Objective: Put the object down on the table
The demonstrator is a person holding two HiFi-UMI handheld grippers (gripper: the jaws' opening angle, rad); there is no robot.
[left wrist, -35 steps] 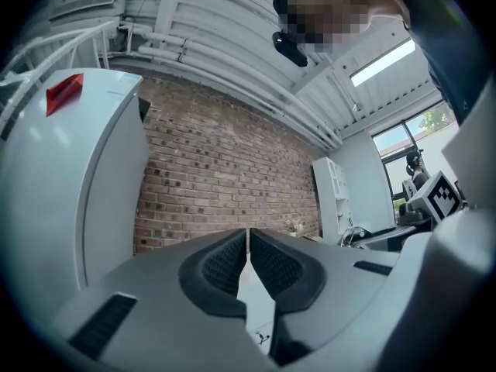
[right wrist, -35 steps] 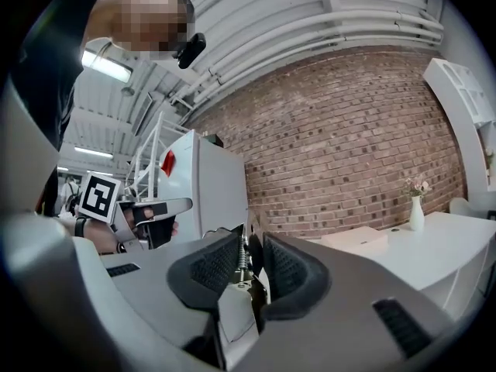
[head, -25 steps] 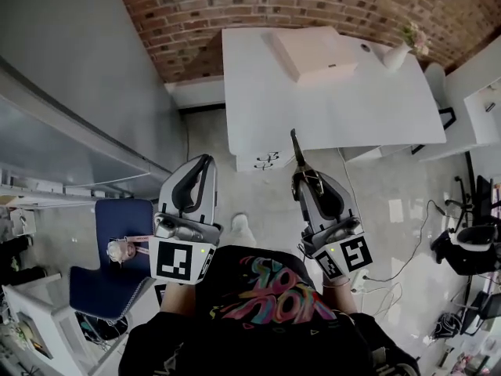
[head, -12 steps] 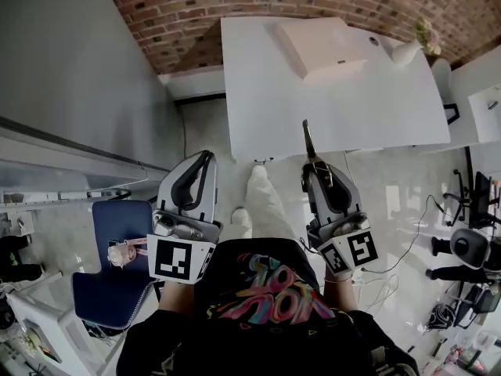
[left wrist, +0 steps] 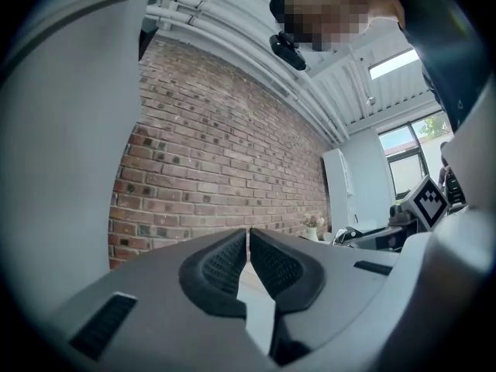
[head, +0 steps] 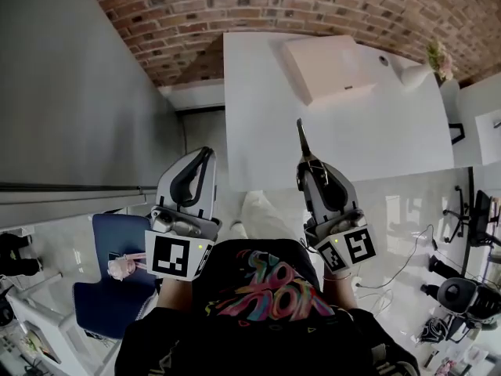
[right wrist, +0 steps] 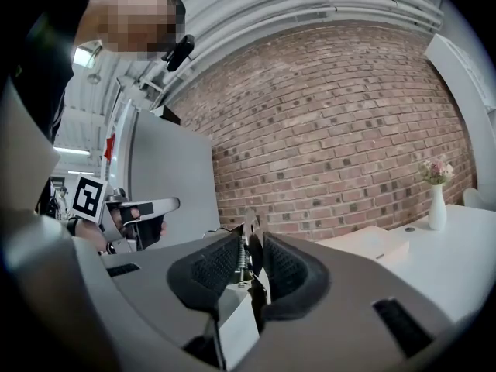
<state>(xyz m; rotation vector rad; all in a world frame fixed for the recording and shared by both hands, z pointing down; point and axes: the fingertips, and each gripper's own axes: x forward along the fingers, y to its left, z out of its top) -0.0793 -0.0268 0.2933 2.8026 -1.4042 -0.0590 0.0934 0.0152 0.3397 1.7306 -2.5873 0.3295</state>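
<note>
My right gripper [head: 307, 168] is shut on a thin dark metal tool [head: 300, 138] whose narrow tip sticks out ahead, over the near edge of the white table [head: 258, 131]. In the right gripper view the tool [right wrist: 248, 248], with a small spring, sits clamped between the ribbed pads of the right gripper [right wrist: 252, 242]. My left gripper [head: 205, 157] is held level beside it, short of the table's left corner. Its jaws are shut with nothing between them, as the left gripper view shows for that gripper [left wrist: 248, 242].
A flat white box [head: 329, 67] lies at the table's far side, and a white vase with flowers [head: 419, 73] stands at its far right. A brick wall [head: 258, 6] runs behind. A grey partition stands to the left, a blue chair [head: 117, 288] behind me at left.
Both grippers have travelled forward with the person toward the table. The tool's tip now lies over the table's near edge; a second ago it was short of it.
</note>
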